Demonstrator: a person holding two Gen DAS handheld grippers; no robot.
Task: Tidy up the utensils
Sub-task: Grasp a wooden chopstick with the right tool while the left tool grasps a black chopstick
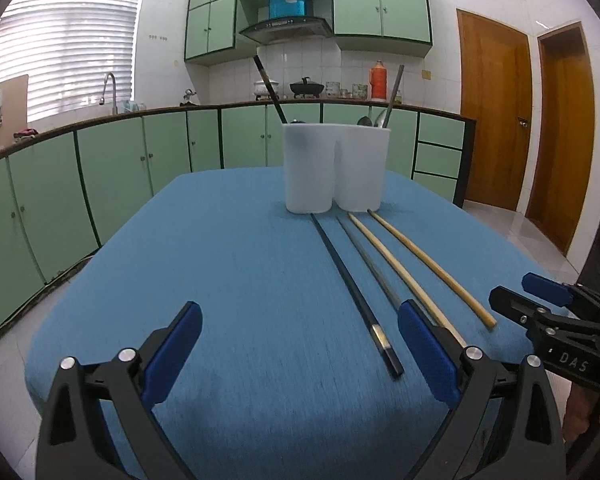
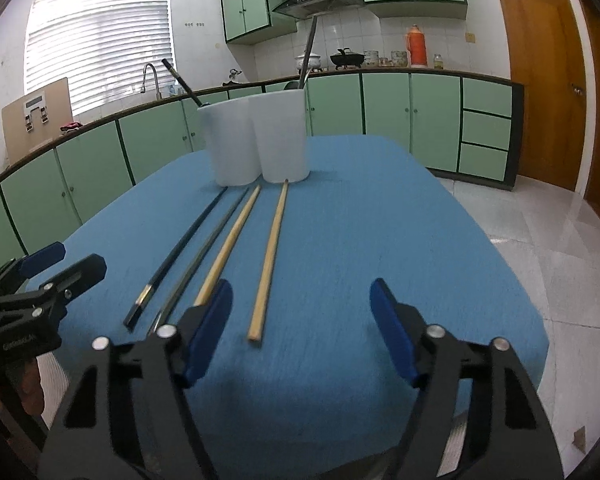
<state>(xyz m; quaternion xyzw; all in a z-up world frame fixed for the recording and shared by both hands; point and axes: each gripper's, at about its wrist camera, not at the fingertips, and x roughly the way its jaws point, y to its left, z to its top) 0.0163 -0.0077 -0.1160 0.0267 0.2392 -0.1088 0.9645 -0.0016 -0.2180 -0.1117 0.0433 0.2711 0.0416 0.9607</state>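
Blue table [image 1: 240,264], chopsticks [image 1: 428,264] right of centre

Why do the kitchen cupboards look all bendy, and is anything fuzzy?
Both wrist views use a fisheye lens, so the cupboards curve. In the right wrist view the right gripper looks a bit smeared, and the window is glary white.

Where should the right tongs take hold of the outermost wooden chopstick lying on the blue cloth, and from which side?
Probably at the near, thicker end of the rightmost wooden chopstick, coming down from above with a pad on each side of the shaft. It lies flat on the blue cloth, lengthwise toward the white holder, with clear space from its neighbour. The right tongs stand open, already straddling that end.
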